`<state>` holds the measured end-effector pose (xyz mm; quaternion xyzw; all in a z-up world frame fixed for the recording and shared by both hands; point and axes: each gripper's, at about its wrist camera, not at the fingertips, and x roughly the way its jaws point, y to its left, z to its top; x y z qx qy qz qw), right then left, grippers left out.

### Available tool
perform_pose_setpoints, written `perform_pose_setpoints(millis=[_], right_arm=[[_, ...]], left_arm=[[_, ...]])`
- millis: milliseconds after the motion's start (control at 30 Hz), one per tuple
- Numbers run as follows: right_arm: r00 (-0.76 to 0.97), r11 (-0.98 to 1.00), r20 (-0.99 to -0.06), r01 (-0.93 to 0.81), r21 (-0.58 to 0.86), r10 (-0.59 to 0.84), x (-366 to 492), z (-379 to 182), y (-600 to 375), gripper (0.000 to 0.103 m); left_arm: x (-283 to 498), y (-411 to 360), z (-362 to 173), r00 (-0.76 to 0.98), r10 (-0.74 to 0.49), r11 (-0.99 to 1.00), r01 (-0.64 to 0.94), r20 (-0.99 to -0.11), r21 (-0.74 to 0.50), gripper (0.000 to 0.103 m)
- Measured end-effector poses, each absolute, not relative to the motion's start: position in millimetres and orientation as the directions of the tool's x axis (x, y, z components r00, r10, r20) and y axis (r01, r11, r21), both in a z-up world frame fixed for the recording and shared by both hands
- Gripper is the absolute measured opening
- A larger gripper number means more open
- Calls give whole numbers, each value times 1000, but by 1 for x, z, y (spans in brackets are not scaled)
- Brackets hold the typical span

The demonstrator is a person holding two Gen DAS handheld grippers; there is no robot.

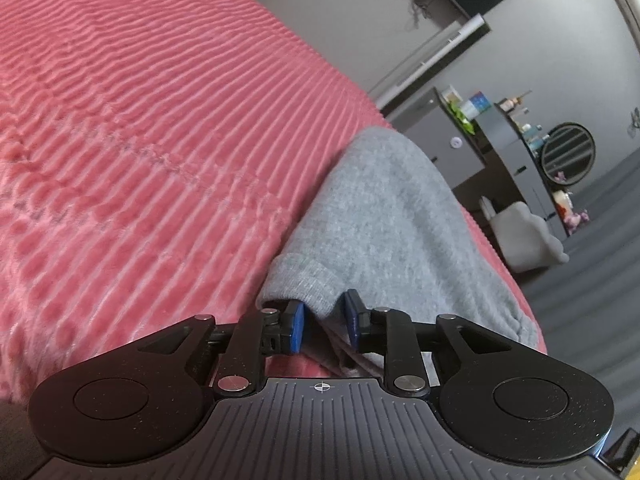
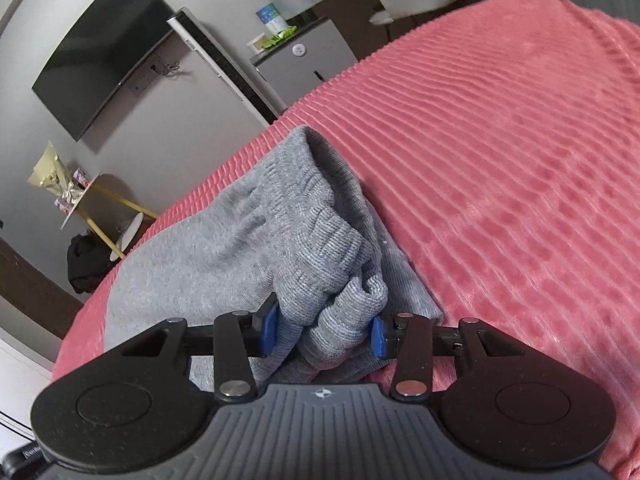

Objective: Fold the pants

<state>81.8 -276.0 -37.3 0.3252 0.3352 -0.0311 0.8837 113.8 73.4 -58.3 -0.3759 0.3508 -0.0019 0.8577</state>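
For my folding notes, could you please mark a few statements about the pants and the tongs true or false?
1. The pants are grey. True.
2. They lie on a blue blanket. False: the ribbed blanket is pink.
3. The right tongs have a bunched ribbed part of the pants between their blue pads. True.
4. The left tongs are far from the pants. False: grey fabric sits between their pads.
5. A screen hangs on the wall. True.
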Motion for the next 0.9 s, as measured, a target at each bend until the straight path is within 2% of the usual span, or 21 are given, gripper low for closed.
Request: perform_pose_setpoints(millis=[100, 167, 233, 333, 500, 600, 667, 700, 733, 767, 800, 900], right_arm=[[767, 759, -622, 308, 574, 159, 74, -37, -281, 54], [777, 733, -614, 336, 592, 139, 64, -36, -288, 73], [771, 714, -626, 372, 594, 119, 56, -38, -296, 84], [780, 598, -597, 392, 699, 187, 47, -50, -312, 84], [779, 307, -474, 371, 876, 411, 58, -88, -324, 84], [818, 197, -355, 296, 935, 453, 68, -96, -322, 84], [817, 196, -335, 274, 942, 469, 76, -97, -320, 89], [815, 199, -342, 280, 939, 468, 78, -98, -320, 89], [821, 210, -365, 300, 930, 439, 78, -99, -320, 86], [842, 223, -381, 317, 922, 381, 76, -97, -325, 77], [864, 213, -386, 331, 919, 322, 71, -96, -332, 73], [878, 70, -365, 362, 930, 311, 65, -111, -341, 63]], left_arm=[[110, 79, -58, 755, -249, 693, -299, -607, -656, 31], [104, 85, -57, 778, -274, 653, -281, -566, -703, 41], [97, 93, -55, 817, -313, 595, -228, -484, -771, 52], [98, 96, -60, 821, -369, 533, -197, -435, -823, 68], [114, 85, -79, 762, -470, 461, -218, -446, -860, 70], [127, 78, -87, 736, -477, 474, -246, -481, -846, 73], [139, 75, -93, 721, -455, 495, -284, -523, -821, 72], [141, 77, -94, 730, -434, 503, -290, -528, -814, 67], [141, 78, -93, 742, -409, 514, -294, -531, -806, 60], [141, 81, -91, 759, -371, 533, -298, -535, -792, 57], [140, 84, -91, 764, -356, 534, -306, -538, -788, 52], [138, 89, -91, 768, -356, 520, -310, -532, -796, 47]])
